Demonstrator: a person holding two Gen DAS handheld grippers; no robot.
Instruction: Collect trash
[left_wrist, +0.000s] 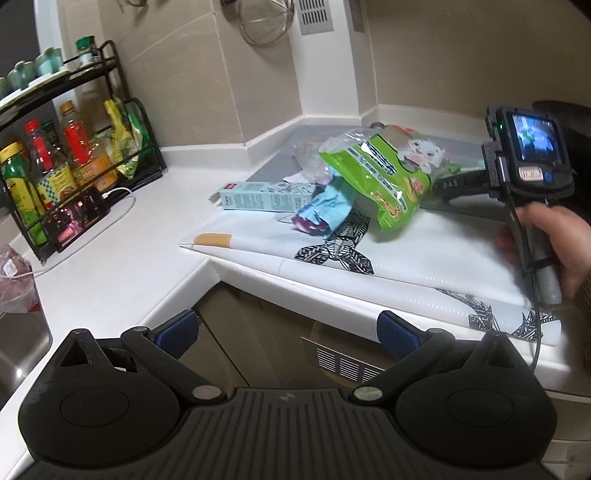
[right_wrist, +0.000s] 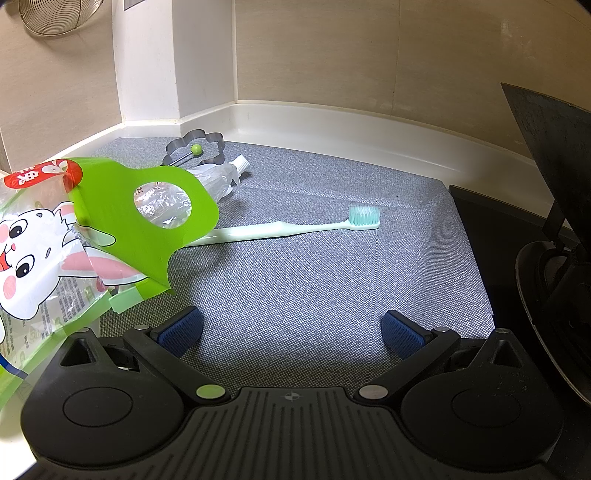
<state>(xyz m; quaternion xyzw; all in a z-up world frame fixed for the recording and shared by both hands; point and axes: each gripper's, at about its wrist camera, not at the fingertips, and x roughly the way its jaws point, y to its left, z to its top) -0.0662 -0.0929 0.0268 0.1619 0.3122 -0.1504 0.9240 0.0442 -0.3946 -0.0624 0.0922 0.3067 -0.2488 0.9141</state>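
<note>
Grey mat (right_wrist: 314, 280) with toothbrush (right_wrist: 280, 227) (green bag (right_wrist: 122, 221) beside); both claws (left_wrist: 288, 334) (right_wrist: 291, 332) apart, empty

lime-green rabbit-print bag (right_wrist: 110, 206), mint toothbrush (right_wrist: 280, 229)

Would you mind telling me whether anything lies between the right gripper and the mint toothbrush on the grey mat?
Nothing visible does. The right gripper is open over bare grey mat, and the toothbrush lies ahead; the green bag covers only its handle end, to the left.

White counter (left_wrist: 122, 236) (grey mat (right_wrist: 314, 280), trash)
</note>
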